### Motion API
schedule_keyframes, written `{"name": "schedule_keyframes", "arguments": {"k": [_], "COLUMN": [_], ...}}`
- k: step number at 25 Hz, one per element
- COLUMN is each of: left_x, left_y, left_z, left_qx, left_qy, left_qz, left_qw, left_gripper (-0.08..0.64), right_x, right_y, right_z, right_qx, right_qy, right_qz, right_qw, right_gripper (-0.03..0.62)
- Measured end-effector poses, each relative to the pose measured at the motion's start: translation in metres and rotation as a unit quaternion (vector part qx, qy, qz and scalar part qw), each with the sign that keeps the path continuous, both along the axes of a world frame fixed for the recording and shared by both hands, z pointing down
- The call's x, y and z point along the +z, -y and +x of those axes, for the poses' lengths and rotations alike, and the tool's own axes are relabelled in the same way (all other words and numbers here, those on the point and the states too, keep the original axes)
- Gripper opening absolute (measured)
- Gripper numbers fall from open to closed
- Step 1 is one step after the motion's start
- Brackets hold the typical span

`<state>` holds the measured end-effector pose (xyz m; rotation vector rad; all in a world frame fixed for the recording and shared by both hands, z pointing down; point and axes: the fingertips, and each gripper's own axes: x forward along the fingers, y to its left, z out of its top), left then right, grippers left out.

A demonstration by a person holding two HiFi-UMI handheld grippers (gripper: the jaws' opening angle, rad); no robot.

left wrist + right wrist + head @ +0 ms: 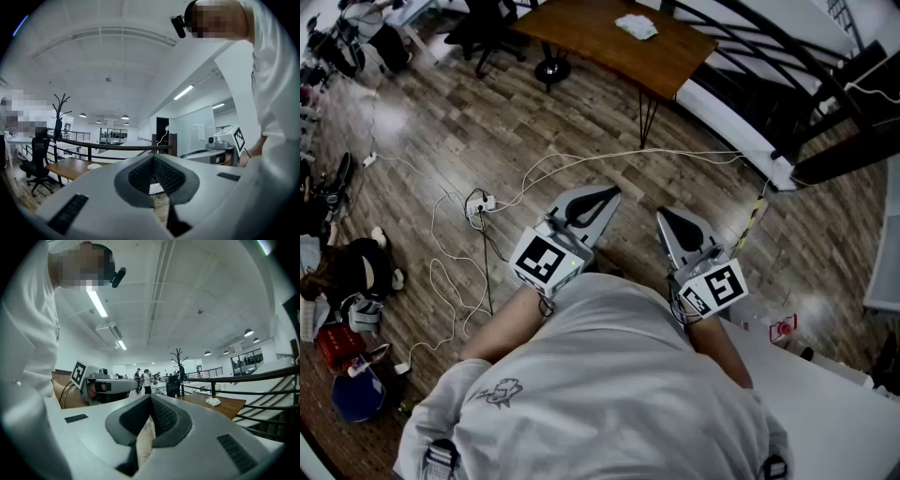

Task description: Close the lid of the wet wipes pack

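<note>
In front of my chest, my left gripper [605,195] and right gripper [666,216] point level, side by side but not touching. Each has its jaws pressed together at the tips, with nothing between them. Below and ahead of the tips lies bare wooden floor [422,141], crossed by loose white cables [581,167] that run toward the right. Well beyond that stands the wooden desk [675,56]. The wet wipes pack [636,26] rests on it, a small white shape near the right end and back from the near edge; it is too small for me to tell how its lid stands. A black railing [769,66] bounds the right side past the desk's corner. A white table [834,403] edge sits close at my right elbow.
</note>
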<state>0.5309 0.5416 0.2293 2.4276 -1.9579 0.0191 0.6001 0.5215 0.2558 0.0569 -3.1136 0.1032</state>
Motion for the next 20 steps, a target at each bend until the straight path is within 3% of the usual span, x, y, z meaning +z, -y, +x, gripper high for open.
{"name": "schedule_keyframes", "arguments": {"k": [8, 20], "left_x": [0.003, 0.008], "left_y": [0.005, 0.022], "left_z": [-0.002, -0.051], "left_qx": [-0.001, -0.015], "left_qy": [-0.001, -0.006], "left_qz": [-0.003, -0.015], "left_qw": [1.0, 0.9998], "left_gripper": [0.014, 0.012], "right_x": [0.001, 0.004], "right_y": [0.007, 0.035], "right_z": [0.001, -0.033], "right_qx": [0.002, 0.004], "right_qy": [0.0, -0.009], "right_qz": [0.001, 0.006], "right_qw": [1.0, 1.0], "right_gripper": [0.032, 0.034]}}
